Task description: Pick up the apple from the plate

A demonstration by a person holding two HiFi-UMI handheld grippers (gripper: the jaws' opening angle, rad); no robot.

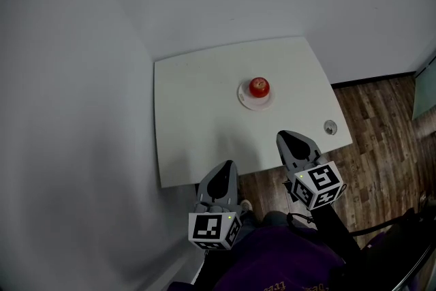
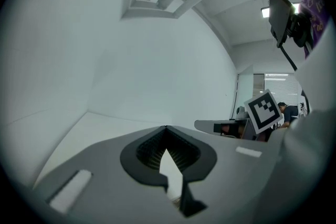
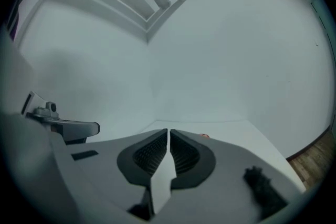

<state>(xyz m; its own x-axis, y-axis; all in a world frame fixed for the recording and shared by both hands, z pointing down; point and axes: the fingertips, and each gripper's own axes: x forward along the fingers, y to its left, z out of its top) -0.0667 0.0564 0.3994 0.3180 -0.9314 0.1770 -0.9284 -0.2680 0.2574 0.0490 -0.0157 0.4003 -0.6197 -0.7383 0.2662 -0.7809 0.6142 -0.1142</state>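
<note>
A red apple [image 1: 259,86] sits on a small white plate [image 1: 255,103] near the middle of the white table [image 1: 197,119]. Both grippers hover at the table's near edge, well short of the plate. My left gripper [image 1: 229,164] is shut with nothing in it, and its fingertips meet in the left gripper view [image 2: 166,128]. My right gripper [image 1: 283,135] is shut and empty too, its jaws pressed together in the right gripper view [image 3: 168,131]. Just over its right jaw peeks a sliver of the apple [image 3: 203,136].
The table stands in a corner between two pale walls. A round grommet hole [image 1: 330,127] lies near its right front corner. Wooden floor [image 1: 381,140] runs to the right. The other gripper shows beside each one's jaws: the right [image 2: 220,126], the left [image 3: 68,127].
</note>
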